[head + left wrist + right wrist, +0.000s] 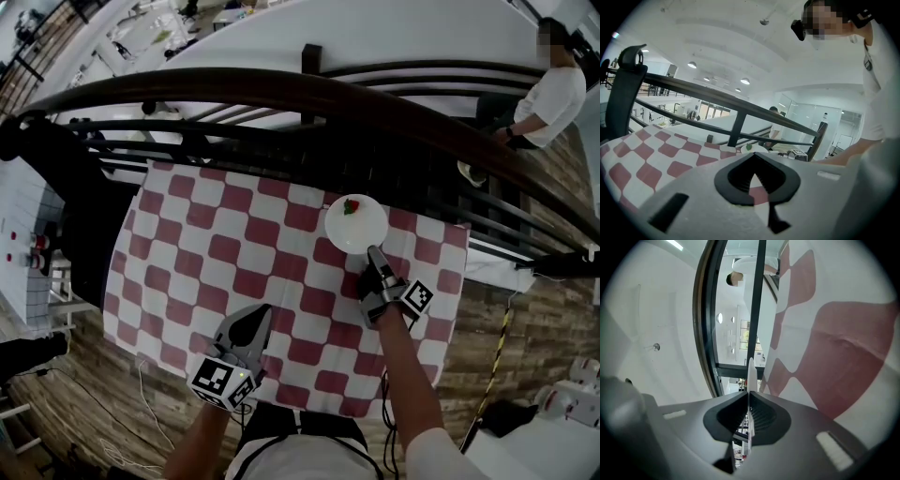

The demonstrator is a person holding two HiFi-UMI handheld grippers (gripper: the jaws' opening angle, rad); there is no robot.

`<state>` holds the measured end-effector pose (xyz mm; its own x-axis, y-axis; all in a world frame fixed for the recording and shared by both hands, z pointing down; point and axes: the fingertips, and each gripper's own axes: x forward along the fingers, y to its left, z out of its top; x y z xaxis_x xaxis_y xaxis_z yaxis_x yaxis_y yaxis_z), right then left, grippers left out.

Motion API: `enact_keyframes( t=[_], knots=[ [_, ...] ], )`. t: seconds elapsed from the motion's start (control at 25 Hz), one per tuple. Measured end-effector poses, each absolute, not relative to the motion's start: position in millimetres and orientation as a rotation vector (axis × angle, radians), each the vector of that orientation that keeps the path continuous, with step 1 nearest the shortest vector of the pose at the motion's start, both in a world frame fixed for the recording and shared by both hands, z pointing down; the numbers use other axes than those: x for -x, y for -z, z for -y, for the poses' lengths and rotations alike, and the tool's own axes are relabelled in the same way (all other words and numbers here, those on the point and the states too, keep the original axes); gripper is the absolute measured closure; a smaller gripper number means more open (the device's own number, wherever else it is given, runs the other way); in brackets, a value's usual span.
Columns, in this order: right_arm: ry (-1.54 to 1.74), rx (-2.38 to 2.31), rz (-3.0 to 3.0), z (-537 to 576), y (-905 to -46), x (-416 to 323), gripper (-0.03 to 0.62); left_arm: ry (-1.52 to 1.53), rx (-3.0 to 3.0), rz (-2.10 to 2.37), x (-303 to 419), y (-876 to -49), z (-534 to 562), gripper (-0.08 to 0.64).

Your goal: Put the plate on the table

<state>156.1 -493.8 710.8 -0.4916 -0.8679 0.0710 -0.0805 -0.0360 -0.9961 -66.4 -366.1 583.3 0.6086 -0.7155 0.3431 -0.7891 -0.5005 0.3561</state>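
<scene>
A white plate [356, 228] with a small red and green bit of food [351, 205] on it is over the far right part of the table [216, 244], which has a red and white checked cloth. My right gripper [375, 255] is shut on the plate's near rim. In the right gripper view the plate [751, 373] shows edge-on between the jaws, close beside the cloth [843, 352]; I cannot tell whether it touches. My left gripper [263, 312] hovers over the table's near edge, shut and holding nothing. Its view shows the closed tips [752, 155] and the plate [755, 148] far off.
A dark curved railing [309, 94] runs just beyond the table's far edge. A person in a white top [553, 94] stands past it at the upper right. Wooden floor [94, 384] with a thin cable lies to the left, and a white cabinet [23, 234] stands at the far left.
</scene>
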Motion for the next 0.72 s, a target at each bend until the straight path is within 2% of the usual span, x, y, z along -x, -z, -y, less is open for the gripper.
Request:
enact_keyframes(
  t=[0.72],
  knots=[
    [1.621, 1.033, -1.603, 500, -723, -155, 0.572, -0.173, -2.313, 1.218, 61, -597, 360, 0.554]
  ],
)
